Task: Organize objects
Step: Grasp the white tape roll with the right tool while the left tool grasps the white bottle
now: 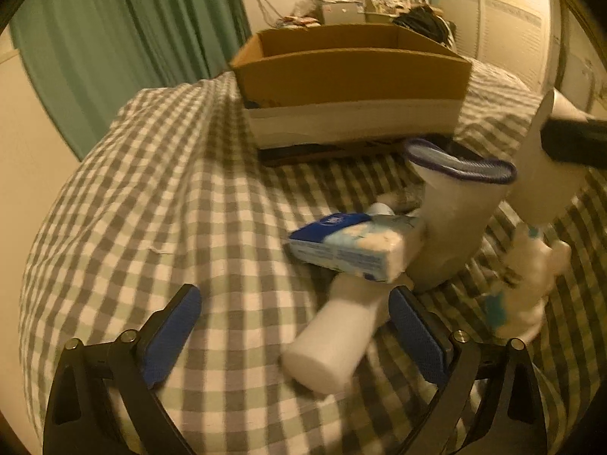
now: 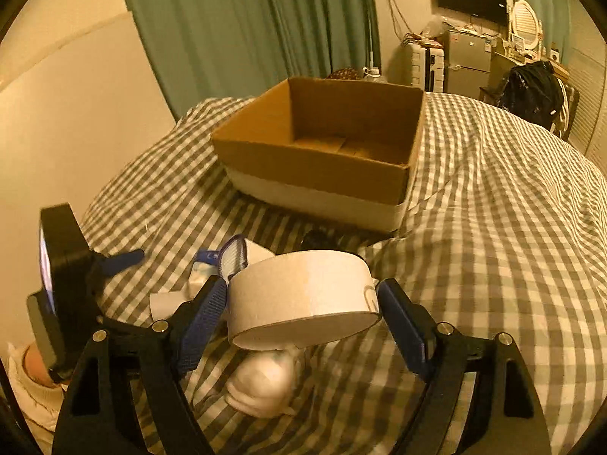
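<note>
Jaws of the right gripper [image 2: 303,303] clamp a white round container [image 2: 303,295], held above the bed [image 2: 493,227] short of the cardboard box [image 2: 322,174]. The box looks empty, so sorting has barely begun. The left gripper [image 1: 296,330], jaws apart, hovers over a white bottle [image 1: 334,341]; a tissue pack [image 1: 353,246] and a sock [image 1: 451,220] wait on the bed.

A: How is the left gripper [image 1: 294,326]?
B: Low and near, its jaws spread wide, gripping nothing.
A: The right gripper [image 2: 303,303]?
B: Raised, its blue pads [image 2: 203,322] clamping something round.
</note>
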The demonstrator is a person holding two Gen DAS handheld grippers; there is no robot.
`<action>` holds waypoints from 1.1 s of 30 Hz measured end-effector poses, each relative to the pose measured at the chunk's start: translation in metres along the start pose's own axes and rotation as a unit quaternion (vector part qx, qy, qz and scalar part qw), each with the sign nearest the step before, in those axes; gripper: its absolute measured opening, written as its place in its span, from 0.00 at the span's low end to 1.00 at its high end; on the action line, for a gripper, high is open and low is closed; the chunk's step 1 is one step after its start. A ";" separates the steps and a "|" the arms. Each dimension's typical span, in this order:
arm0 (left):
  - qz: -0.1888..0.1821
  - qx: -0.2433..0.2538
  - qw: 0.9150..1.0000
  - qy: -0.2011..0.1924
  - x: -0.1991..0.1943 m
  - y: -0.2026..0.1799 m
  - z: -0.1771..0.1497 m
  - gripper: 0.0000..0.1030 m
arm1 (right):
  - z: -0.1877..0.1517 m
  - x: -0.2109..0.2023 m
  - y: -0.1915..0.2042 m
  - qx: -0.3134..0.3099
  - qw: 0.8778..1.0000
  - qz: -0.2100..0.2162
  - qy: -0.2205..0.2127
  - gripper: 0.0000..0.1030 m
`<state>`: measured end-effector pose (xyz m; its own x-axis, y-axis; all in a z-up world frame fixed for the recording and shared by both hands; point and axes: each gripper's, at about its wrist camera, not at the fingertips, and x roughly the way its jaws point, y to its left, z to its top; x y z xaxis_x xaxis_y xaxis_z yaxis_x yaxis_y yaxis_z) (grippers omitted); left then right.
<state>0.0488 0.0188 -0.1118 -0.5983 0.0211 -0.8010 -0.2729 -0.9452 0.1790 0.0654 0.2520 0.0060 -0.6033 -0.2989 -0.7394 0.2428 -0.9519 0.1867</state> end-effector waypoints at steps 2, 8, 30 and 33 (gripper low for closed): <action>-0.003 0.017 1.000 0.005 0.003 -0.008 0.000 0.93 | 0.001 0.003 -0.002 0.005 1.000 0.004 0.004 0.80; -0.009 0.060 0.998 0.024 0.006 -0.028 -0.003 0.62 | -0.004 0.000 -0.008 0.008 1.000 0.008 0.003 0.80; -0.041 -0.039 0.997 -0.054 -0.067 0.011 0.012 0.38 | 0.002 -0.033 0.006 -0.003 0.999 -0.005 -0.043 0.79; -0.033 -0.044 0.995 -0.079 -0.085 0.014 0.024 0.38 | 0.013 -0.045 0.012 -0.013 0.998 -0.007 -0.058 0.79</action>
<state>0.0775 0.0112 -0.0274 -0.6938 0.1293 -0.7084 -0.2533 -0.9647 0.0721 0.0858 0.2532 0.0498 -0.6907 -0.2936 -0.6609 0.2530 -0.9542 0.1595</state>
